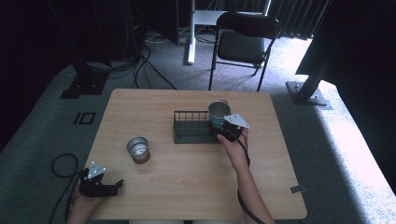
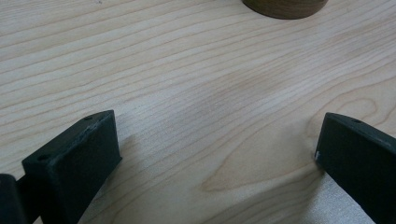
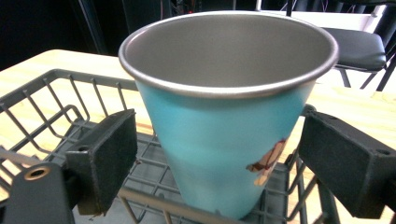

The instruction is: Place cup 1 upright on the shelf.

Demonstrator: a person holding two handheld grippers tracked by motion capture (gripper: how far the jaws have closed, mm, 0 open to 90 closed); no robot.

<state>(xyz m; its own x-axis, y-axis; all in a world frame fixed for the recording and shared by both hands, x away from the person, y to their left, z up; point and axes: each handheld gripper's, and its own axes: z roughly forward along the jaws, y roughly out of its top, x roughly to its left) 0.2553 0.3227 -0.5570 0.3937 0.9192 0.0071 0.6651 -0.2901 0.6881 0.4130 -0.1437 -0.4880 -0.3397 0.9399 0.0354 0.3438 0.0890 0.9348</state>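
Observation:
A light-blue cup with a steel inside stands upright in the right end of a dark wire basket. My right gripper is open, one jaw on each side of the cup with a small gap to its wall. From above, the cup and basket sit mid-table, the right gripper just in front of them. A brown cup with a steel inside stands left of centre. My left gripper rests open at the near left edge, its jaws wide apart over bare wood; the brown cup's base lies ahead.
The wooden table has bare wood across its near half. A black folding chair stands beyond the far edge. Cables lie on the carpet at the left.

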